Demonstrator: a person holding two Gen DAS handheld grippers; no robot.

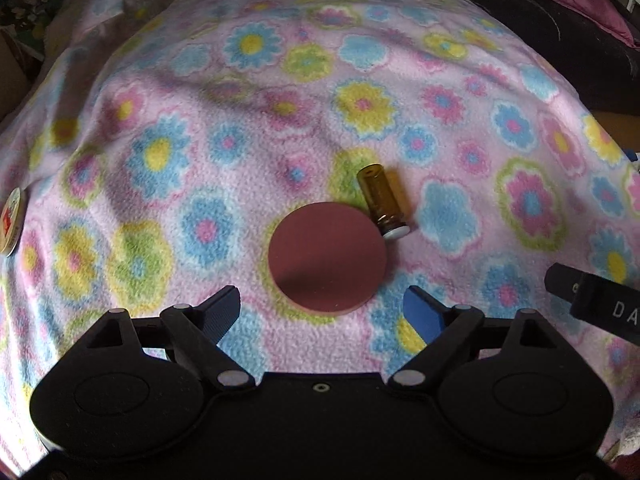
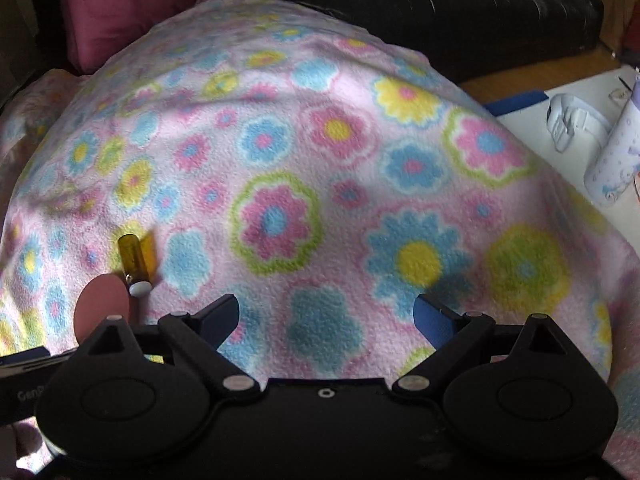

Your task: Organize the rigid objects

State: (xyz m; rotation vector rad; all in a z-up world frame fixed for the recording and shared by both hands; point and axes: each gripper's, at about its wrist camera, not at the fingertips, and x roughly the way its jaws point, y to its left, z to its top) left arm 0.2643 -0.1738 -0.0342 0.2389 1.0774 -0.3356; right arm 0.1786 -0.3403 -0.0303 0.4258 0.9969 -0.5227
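Looks like the approach step: the left gripper (image 1: 320, 312) hangs just short of the maroon disc (image 1: 327, 258), jaws spread wide, nothing held. The amber vial (image 1: 382, 204) lies on its side touching the disc's far-right edge on the flowered blanket (image 1: 180, 128). The right gripper (image 2: 327, 316), right of the disc, is spread too. Next move probably needs a low, careful pinch on that flat disc.

A flat, round, dull-red disc (image 1: 327, 258) lies face up on the flowered fleece blanket (image 1: 440, 92). Just beside its far right edge, touching or nearly so, a small amber glass vial (image 1: 382, 200) lies on its side, white cap toward the near right, base pointing far.
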